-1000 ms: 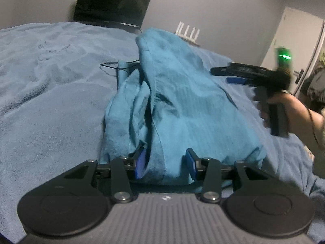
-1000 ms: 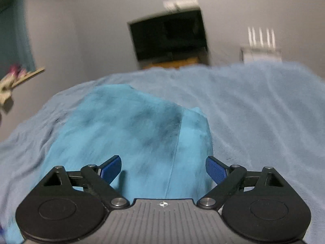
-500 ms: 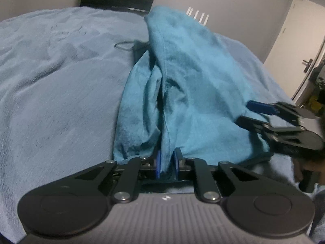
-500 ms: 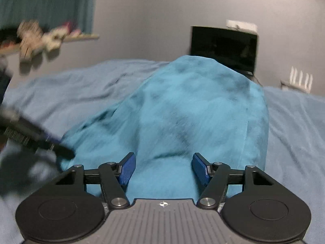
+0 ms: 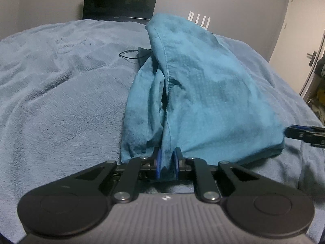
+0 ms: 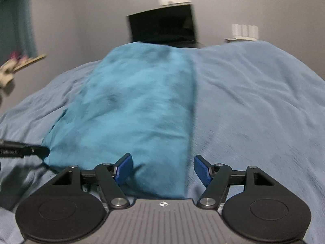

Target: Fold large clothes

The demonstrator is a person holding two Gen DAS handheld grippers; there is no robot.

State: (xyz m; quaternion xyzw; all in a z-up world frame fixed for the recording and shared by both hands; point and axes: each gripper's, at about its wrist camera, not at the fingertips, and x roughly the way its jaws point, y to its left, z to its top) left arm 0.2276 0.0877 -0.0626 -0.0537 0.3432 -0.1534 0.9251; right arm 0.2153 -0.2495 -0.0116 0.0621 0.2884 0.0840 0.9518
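A teal garment [image 5: 213, 93] lies bunched and partly folded on the blue blanket [image 5: 61, 101] of a bed. My left gripper [image 5: 167, 164] is shut on the garment's near edge, where a fold of cloth runs up from between the pads. In the right wrist view the garment [image 6: 138, 105] stretches away, and its near right corner lies between the fingers of my right gripper [image 6: 163, 170]. That gripper is open and its pads stand off the cloth. The right gripper [image 5: 292, 132] also shows at the far right of the left view, and the left gripper [image 6: 30, 150] at the left edge of the right view.
The blanket [image 6: 254, 101] spreads wide on both sides of the garment. A thin black cable [image 5: 130, 53] lies beside the garment's far end. A dark screen [image 5: 119, 0] and a white router [image 5: 199, 19] stand by the far wall. A white door [image 5: 296, 30] is at the right.
My left jaws closed on the garment's near edge. The right gripper came down from the air at the right to the garment's near right corner, and its jaws narrowed.
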